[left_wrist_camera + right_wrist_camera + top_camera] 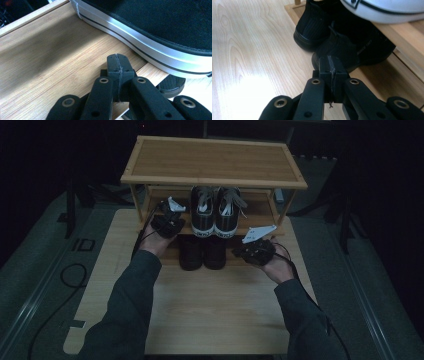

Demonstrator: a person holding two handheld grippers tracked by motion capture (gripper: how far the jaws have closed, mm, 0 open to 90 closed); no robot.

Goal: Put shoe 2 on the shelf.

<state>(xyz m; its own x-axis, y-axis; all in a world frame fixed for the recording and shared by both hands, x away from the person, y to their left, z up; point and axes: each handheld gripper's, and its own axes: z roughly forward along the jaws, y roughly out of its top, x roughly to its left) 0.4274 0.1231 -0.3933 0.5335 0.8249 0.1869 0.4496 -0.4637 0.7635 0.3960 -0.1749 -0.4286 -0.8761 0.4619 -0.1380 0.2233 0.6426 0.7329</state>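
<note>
Both tongs are sitting pressed together, empty: left gripper (117,71) just beside the white-soled sneakers (215,215) on the rack shelf (50,62), right gripper (331,72) facing the black shoes (332,37) just ahead. Shoes are likely light, soft-walled; pinching the heel collar is probably best.

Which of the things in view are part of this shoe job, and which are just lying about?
In the job:
black-and-white sneakers on the middle shelf
all-black shoes below them
wooden shoe rack
left tongs, shut, beside the sneakers
right tongs, shut, near the black shoes

Lying about:
cable loop on the floor
table
</note>
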